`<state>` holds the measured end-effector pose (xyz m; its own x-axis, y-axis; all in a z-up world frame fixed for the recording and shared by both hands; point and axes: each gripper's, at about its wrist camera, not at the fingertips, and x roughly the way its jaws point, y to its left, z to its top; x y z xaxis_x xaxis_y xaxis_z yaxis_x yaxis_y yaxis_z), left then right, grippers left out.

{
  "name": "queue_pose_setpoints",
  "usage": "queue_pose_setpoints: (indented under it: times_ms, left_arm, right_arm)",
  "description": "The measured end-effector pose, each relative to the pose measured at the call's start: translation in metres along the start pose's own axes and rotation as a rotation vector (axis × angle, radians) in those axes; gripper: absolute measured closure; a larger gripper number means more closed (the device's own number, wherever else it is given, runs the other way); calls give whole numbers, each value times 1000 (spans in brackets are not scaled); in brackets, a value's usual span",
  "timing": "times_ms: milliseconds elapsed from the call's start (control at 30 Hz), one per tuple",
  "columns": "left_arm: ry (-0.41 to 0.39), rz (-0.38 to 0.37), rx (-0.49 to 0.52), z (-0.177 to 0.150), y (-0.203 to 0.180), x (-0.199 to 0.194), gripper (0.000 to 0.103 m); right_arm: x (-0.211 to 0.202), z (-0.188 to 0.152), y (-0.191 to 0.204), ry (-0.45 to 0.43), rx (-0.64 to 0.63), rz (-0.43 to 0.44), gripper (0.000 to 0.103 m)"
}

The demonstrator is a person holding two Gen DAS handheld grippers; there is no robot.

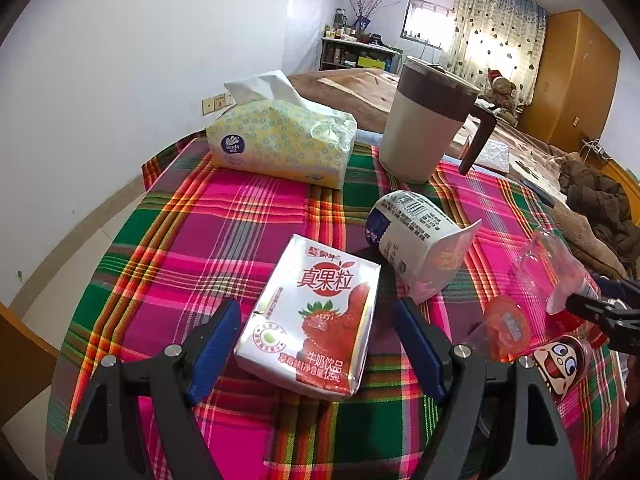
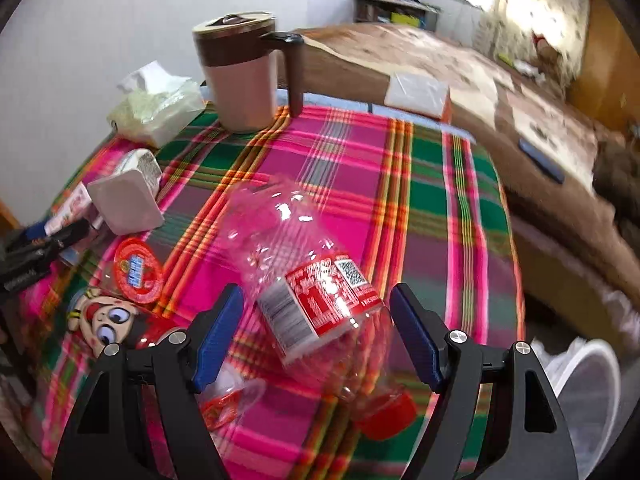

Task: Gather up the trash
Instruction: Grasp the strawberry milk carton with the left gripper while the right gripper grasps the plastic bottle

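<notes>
A strawberry milk carton [image 1: 312,316] lies flat on the plaid cloth between the open jaws of my left gripper [image 1: 318,346]. A white yogurt carton [image 1: 420,240] lies on its side behind it; it also shows in the right wrist view [image 2: 124,196]. A clear plastic bottle with a red label [image 2: 304,284] and red cap lies between the open jaws of my right gripper [image 2: 316,332]; it also shows in the left wrist view [image 1: 548,268]. A small red-lidded cup [image 2: 138,270] and a cartoon-face can [image 2: 108,320] lie to its left.
A tissue pack [image 1: 280,140] and a brown-and-beige mug [image 1: 428,120] stand at the table's far side. A bed [image 2: 500,92] runs behind the table. A white bin with a bag [image 2: 576,388] sits past the table's right edge.
</notes>
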<state>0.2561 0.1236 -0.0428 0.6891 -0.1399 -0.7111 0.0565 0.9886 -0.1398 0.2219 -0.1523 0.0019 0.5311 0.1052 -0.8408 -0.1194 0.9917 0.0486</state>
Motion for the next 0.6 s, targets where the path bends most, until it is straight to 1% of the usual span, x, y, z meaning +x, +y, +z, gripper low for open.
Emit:
queue_pose_setpoints:
  times_ms: [67,100,133,200,233,333,433,500,567,600]
  left_arm:
    - [-6,5,-5,1,1,-1,23]
    - [-7,3,-7,1,1,-1,26]
    - [-7,2,-14,1,2,-1,31]
    - [-6,0,-14,2,2,-1,33]
    - [-6,0,-12,1,2,-2,37]
    - [1,2,-2,0,-1,0,38]
    - [6,-10,-2,0,-3,-1,38]
    - [4,-2,9,-2,-5,-1,38]
    - [9,4,10,-2,-6,1,38]
    - [14,6,7,-2,-5,3,38]
  right_arm:
    - [1,2,-1,32,30,73,26]
    - [2,3,-1,39,44,88,26]
    - [2,4,0,30,50,87,26]
    - [3,5,3,12,33,48,26]
    - [5,5,4,13,25,38,26]
    - [10,2,9,17,-4,57,26]
    - [16,0,13,6,-18,21,26]
    - [18,0,14,-3,-19,-4,26]
    - [20,0,14,-23,-9,-10,26]
    - [20,0,14,-29,-2,-7,28]
